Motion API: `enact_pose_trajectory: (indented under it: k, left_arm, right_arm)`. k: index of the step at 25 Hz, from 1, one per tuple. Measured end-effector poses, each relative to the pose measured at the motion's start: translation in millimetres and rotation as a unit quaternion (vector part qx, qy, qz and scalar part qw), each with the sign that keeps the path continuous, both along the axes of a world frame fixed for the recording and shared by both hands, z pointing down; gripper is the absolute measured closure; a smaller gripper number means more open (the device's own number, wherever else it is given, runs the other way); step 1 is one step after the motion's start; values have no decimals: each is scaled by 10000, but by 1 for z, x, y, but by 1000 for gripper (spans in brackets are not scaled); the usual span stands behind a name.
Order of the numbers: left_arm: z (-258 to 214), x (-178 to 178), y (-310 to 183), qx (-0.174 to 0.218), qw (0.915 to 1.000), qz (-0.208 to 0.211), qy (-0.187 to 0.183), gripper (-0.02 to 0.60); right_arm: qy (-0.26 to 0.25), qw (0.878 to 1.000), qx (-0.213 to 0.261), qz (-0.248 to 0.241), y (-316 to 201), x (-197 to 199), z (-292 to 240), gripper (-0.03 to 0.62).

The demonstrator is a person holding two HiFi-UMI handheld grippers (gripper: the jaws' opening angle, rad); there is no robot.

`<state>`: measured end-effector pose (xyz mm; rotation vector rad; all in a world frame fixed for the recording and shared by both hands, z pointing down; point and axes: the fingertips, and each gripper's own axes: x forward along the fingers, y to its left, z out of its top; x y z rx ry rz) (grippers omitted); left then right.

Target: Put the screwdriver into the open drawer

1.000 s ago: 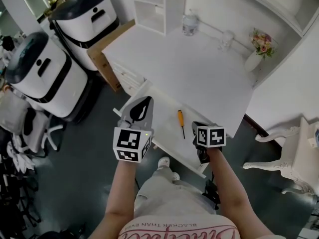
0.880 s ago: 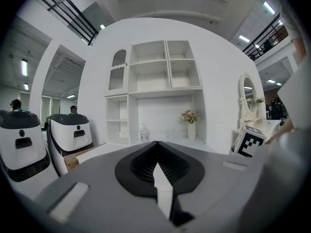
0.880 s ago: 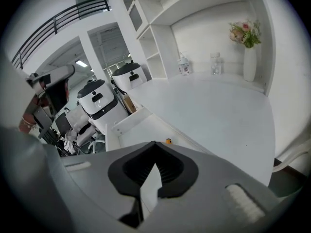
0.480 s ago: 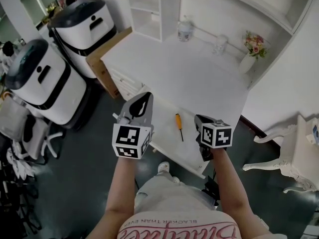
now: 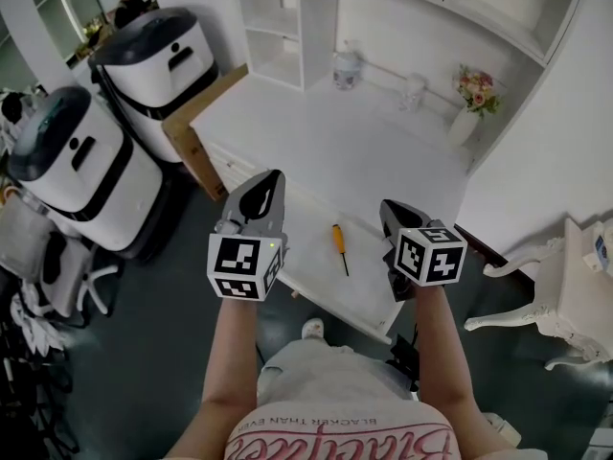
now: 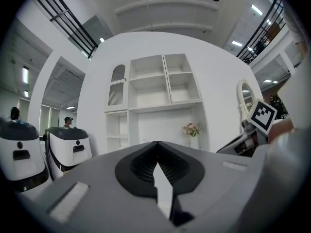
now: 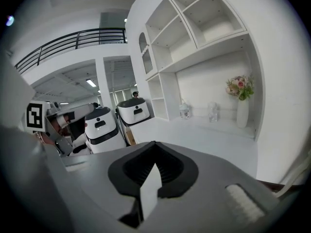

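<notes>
We judge the task to be as good as done. The screwdriver (image 5: 339, 247) lies flat inside the open drawer (image 5: 369, 300), on its white floor. It sits between our two tongs and below them, somewhat closer to the right tongs (image 5: 391, 207) than to the left tongs (image 5: 271, 178), and nothing touches it. Its orange handle points away from us toward the desk (image 5: 364, 142), and its thin shaft points back toward us.

Both tongs are held above the drawer, clear of the tool. The left tongs are together, the dark pads meeting at the tip with nothing caught between them, and their own view looks out level at the shelving beyond the desk. The right tongs are together too and just as empty (their view shows only the bare desk top and the vase at the far end, no tool). Neither pair is clamped on anything.

As far as we can see, the placing step is complete, since the screwdriver rests wholly within the drawer walls and not on the rim. The drawer itself stands pulled out from under the desk. The task sentence asks nothing about shutting it, so we read nothing as left to do.
</notes>
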<state>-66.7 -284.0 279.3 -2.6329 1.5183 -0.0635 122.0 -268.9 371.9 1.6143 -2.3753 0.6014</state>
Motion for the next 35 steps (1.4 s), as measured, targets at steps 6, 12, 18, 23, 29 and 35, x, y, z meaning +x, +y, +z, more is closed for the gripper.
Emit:
enact_pose_trajectory:
  k: [6,12,18,23,29,35]
  left_arm:
    - [-14,2,4,166,9998,76,-21,565]
    - [-34,-3,7,398,9992,66,43,565]
    - [-56,-11,10,665,9977,-22,161,565]
    - [-68,-16,11,814,9962,-103,278,565]
    - [-75,-18,13,916,9951,-119,346,565]
    - [-80,-16,13,971,9945,-118,364,565]
  right_arm:
    - [-2,9972,733,171,3,4,-51,592]
    - [444,9841,1710,200,10,-1,-101,592]
    - [719,9664,2460,212,20,-5,-139,592]
    - [943,9522,2891,301,29,-2,-163,592]
    - [1068,9410,3187,391,39,1,-178,592]
    - [1142,9387,3223,445,41,7,-183,592]
